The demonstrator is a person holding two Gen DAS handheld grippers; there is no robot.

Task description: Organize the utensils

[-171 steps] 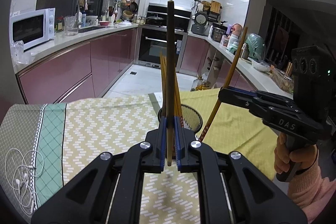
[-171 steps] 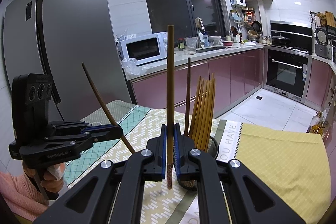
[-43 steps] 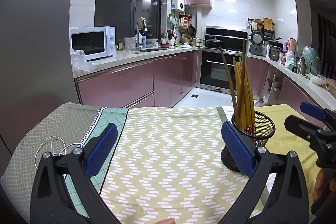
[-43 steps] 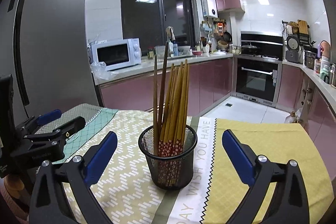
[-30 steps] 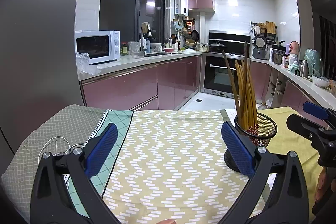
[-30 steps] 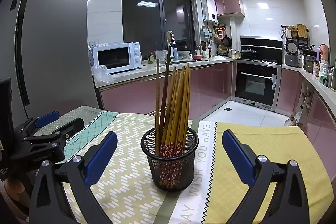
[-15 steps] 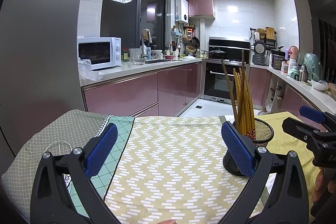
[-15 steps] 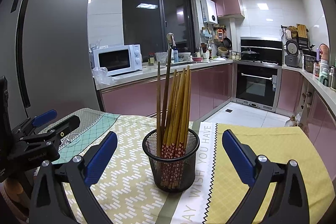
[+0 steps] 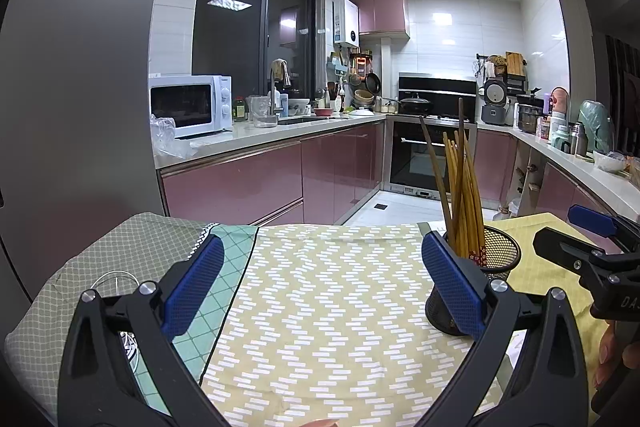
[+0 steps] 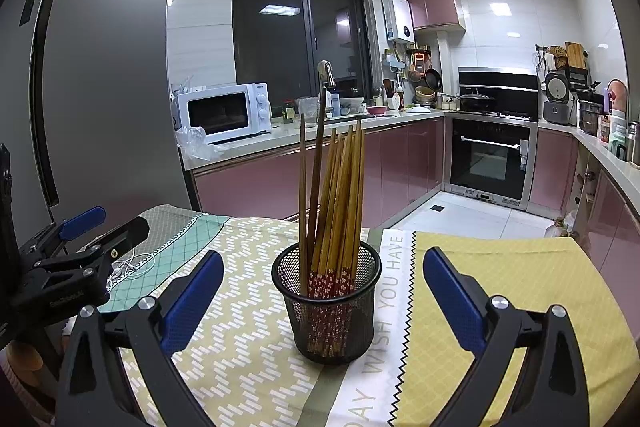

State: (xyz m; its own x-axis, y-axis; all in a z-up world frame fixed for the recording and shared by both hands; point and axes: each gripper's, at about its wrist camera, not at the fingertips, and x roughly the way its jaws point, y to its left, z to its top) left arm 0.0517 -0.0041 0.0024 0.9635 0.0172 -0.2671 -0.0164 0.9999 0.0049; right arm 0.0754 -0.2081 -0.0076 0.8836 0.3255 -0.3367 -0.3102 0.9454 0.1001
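Note:
A black mesh cup point(image 10: 327, 311) stands on the table and holds several wooden chopsticks point(image 10: 340, 195), upright and leaning slightly. In the left wrist view the cup point(image 9: 498, 259) sits to the right, partly behind my finger, with the chopsticks point(image 9: 460, 183) sticking out. My left gripper point(image 9: 320, 279) is open wide and empty over the patterned cloth. My right gripper point(image 10: 323, 291) is open wide and empty, its fingers on either side of the cup but nearer to me. Each gripper shows in the other's view: the right one point(image 9: 592, 255), the left one point(image 10: 76, 255).
The table carries a zigzag-patterned cloth point(image 9: 328, 299), a green and grey cloth point(image 9: 132, 251) with white earphones point(image 10: 130, 265), and a yellow cloth point(image 10: 520, 279). A kitchen counter with a microwave point(image 10: 224, 113) runs behind the table.
Both grippers held a chopstick 5.7 s ago; now both are open and empty, with the chopsticks in the cup. Over the last second both views tilted slightly, drawing back from the cup.

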